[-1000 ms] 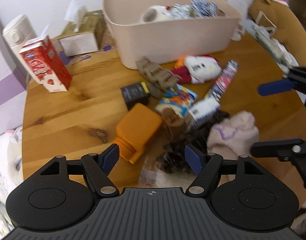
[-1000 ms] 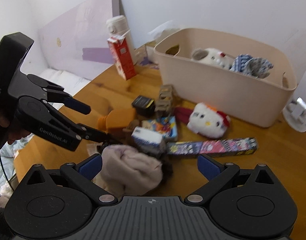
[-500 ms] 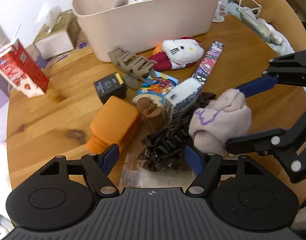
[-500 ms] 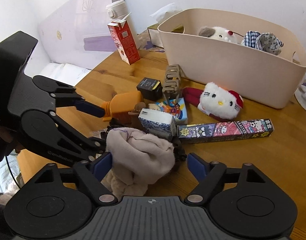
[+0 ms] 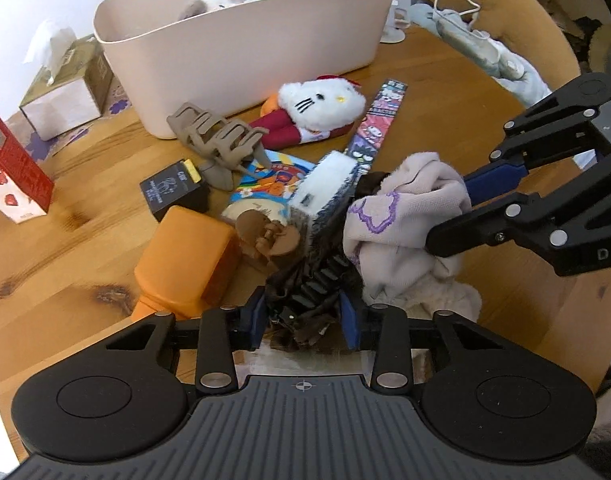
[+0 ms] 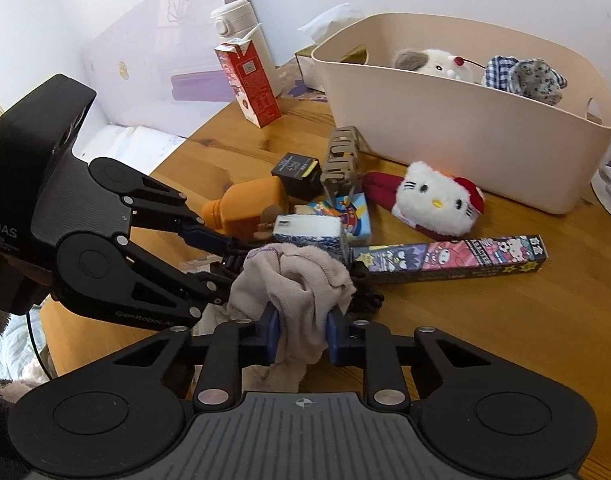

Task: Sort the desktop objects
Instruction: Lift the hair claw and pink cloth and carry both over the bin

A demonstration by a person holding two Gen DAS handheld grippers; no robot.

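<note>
Pale, soft cloth (image 6: 301, 280) is bunched between the jaws of the right gripper (image 6: 301, 338), which have just been closing and now pinch it near the front edge of the wooden tabletop (image 6: 485, 320). Beside it, the left gripper (image 5: 303, 318) has its jaws just closed around a dark brown ruffled scrunchie (image 5: 309, 284), part of which lies under the cloth. Both items are probably gripped for lifting out of the clutter toward the beige bin (image 6: 465, 132) at the far edge, which already holds soft things.
</note>
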